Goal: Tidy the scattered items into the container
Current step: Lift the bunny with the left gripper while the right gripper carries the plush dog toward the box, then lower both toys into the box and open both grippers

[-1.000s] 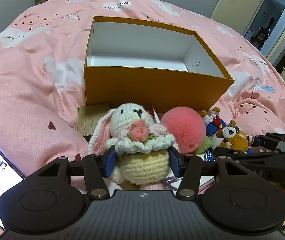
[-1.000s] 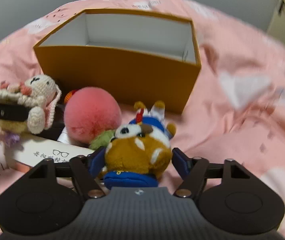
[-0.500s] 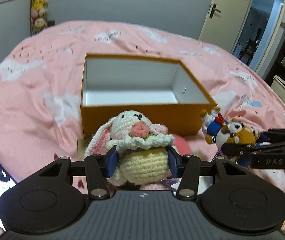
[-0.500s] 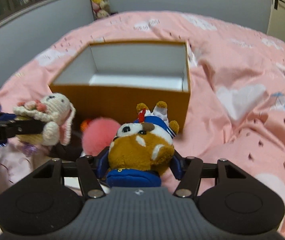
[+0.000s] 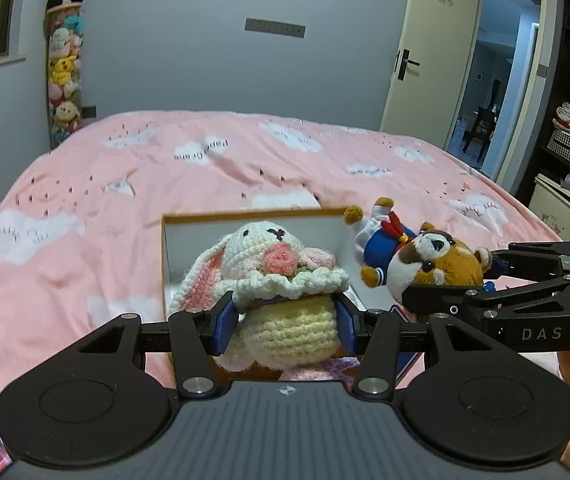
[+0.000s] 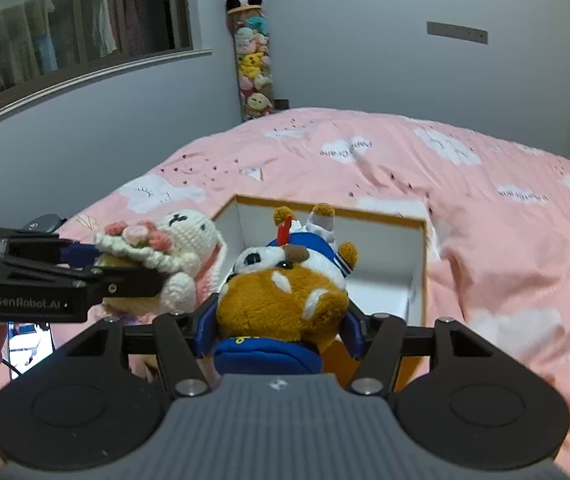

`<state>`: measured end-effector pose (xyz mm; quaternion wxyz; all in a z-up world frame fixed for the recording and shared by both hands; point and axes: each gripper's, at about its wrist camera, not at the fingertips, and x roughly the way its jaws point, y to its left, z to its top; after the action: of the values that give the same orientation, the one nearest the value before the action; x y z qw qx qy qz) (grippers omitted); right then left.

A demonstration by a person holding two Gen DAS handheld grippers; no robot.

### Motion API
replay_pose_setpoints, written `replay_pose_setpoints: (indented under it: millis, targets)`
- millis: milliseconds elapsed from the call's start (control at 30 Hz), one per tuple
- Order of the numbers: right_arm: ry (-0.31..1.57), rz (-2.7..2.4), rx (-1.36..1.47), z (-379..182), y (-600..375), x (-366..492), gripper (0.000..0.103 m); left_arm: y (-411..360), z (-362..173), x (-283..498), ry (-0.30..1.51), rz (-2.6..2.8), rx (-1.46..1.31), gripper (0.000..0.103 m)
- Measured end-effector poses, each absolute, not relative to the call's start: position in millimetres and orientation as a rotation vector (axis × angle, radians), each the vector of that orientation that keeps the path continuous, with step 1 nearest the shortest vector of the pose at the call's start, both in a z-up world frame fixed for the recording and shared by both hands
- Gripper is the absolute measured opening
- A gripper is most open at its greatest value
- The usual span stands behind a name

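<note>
Orange cardboard box (image 6: 416,280) lay empty; crocheted cream rabbit (image 5: 285,280) and brown plush bear (image 6: 285,292) were clamped above it in left tool (image 5: 285,320) and right tool (image 6: 281,326), undelivered.

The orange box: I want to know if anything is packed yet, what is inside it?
What shows of the orange box interior is bare white wall and floor. The crochet bunny and brown plush, each gripped in tongs, cover the near part, so that stays unseen.

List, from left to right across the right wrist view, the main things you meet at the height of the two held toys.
Left gripper → crochet bunny → brown plush toy → orange box's right wall → pink bedspread.
</note>
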<state>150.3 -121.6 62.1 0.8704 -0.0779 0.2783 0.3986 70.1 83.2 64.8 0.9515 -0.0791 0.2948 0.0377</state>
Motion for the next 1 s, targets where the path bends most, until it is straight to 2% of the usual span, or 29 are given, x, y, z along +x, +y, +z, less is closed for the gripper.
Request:
replay_pose_setpoints:
  millis: [300,400,700,1000]
  targets:
    - [0.561,0.900,-0.128,79.1,-79.6,195.2,0.063,119.7,82.1,124.4,0.610,0.082,-0.086,0.058]
    - [0.578,0.906,-0.119,75.2,-62.5,213.1,0.063,132.9,74.9,144.0,0.672,0.063,-0.132,0.058]
    - [0.826,0.888,-0.148,0.1,-23.6,266.8,0.063,135.4,6.8,181.4,0.897,0.029,-0.035,0.058]
    - [1.011,0.942,-0.184,-47.6,-10.3,295.8,0.063,121.0,-23.4,201.6,1.055,-0.035,0.170,0.059]
